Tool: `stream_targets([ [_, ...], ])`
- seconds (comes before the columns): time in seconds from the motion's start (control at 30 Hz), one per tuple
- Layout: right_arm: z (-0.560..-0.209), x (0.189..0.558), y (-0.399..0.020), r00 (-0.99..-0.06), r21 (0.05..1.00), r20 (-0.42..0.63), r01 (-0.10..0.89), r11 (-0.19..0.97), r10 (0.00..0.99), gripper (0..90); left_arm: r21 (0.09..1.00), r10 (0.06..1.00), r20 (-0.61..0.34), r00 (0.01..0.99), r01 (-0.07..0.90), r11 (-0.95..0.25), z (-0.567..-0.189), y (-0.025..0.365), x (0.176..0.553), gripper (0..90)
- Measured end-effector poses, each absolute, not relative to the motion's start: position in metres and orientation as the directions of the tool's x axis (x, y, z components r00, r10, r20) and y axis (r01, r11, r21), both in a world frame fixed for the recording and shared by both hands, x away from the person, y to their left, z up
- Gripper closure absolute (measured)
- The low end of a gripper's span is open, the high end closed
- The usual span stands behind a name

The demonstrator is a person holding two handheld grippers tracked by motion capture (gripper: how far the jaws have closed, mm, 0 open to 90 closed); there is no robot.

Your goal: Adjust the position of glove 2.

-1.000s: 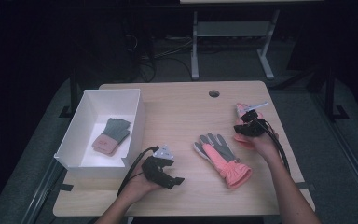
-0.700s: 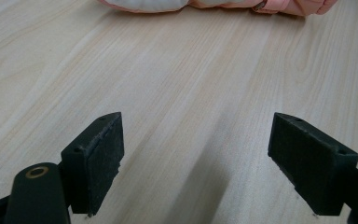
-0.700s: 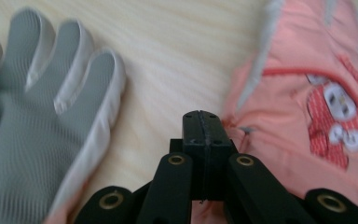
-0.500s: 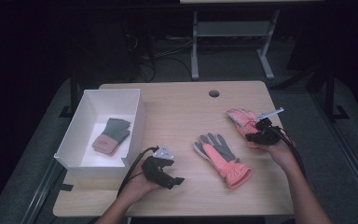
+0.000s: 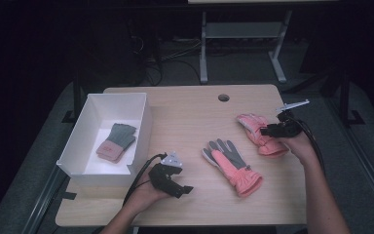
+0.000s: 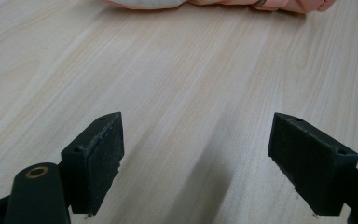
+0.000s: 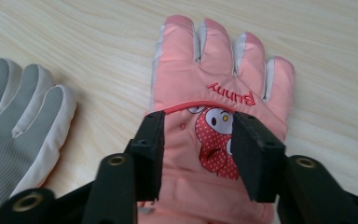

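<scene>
Your right gripper (image 5: 272,130) sat over the pink glove (image 5: 259,132) at the right side of the table (image 5: 185,105), and its jaws had just been opening; in the right gripper view (image 7: 196,154) they stood a moderate way apart above the back of that glove (image 7: 214,107), on either side of the cartoon face under the word "Bunny", with the fabric lying loose between them and no squeeze showing on it. That glove lay flat, back up, its fingers pointing toward the table's middle. Just beside it, a little nearer to you, lay the second glove (image 5: 231,165), grey palm up with a pink cuff; in the right gripper view its grey fingers (image 7: 18,116) showed at the left, apart from the pink one. Your left gripper (image 5: 173,183) rested low over the bare wood near the front edge, and the left gripper view (image 6: 196,163) showed its 2 jaws wide apart with nothing between them. At the left of the table stood a white box (image 5: 141,126) with 1 more glove (image 5: 117,141) inside, grey and pink
</scene>
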State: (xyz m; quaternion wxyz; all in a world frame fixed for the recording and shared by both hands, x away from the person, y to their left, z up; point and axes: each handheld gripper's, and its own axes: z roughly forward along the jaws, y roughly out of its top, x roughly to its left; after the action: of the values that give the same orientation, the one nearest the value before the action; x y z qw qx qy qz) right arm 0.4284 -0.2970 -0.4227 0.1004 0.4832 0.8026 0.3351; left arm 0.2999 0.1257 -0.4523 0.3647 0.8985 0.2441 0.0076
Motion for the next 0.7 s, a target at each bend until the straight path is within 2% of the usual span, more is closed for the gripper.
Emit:
stream_targets([
  [0.07, -0.428, 0.432, -0.296, -0.524, 0.625, 0.193, 0.717, 0.308, 0.830, 48.8, 0.660, 0.447, -0.169, 0.878, 0.438, -0.610, -0.453, 0.125, 0.300, 17.9],
  [0.27, -0.444, 0.440, -0.288, -0.521, 0.580, 0.167, 0.738, 0.344, 0.837, 38.8, 0.661, 0.447, -0.169, 0.878, 0.437, -0.610, -0.453, 0.125, 0.299, 17.9],
  [0.37, -0.449, 0.441, -0.285, -0.531, 0.570, 0.139, 0.733, 0.371, 0.836, 44.4, 0.654, 0.444, -0.167, 0.880, 0.436, -0.618, -0.453, 0.125, 0.299, 17.9],
  [0.7, -0.446, 0.436, -0.280, -0.542, 0.575, 0.085, 0.712, 0.403, 0.836, 76.2, 0.650, 0.444, -0.166, 0.880, 0.436, -0.622, -0.454, 0.124, 0.300, 17.9],
])
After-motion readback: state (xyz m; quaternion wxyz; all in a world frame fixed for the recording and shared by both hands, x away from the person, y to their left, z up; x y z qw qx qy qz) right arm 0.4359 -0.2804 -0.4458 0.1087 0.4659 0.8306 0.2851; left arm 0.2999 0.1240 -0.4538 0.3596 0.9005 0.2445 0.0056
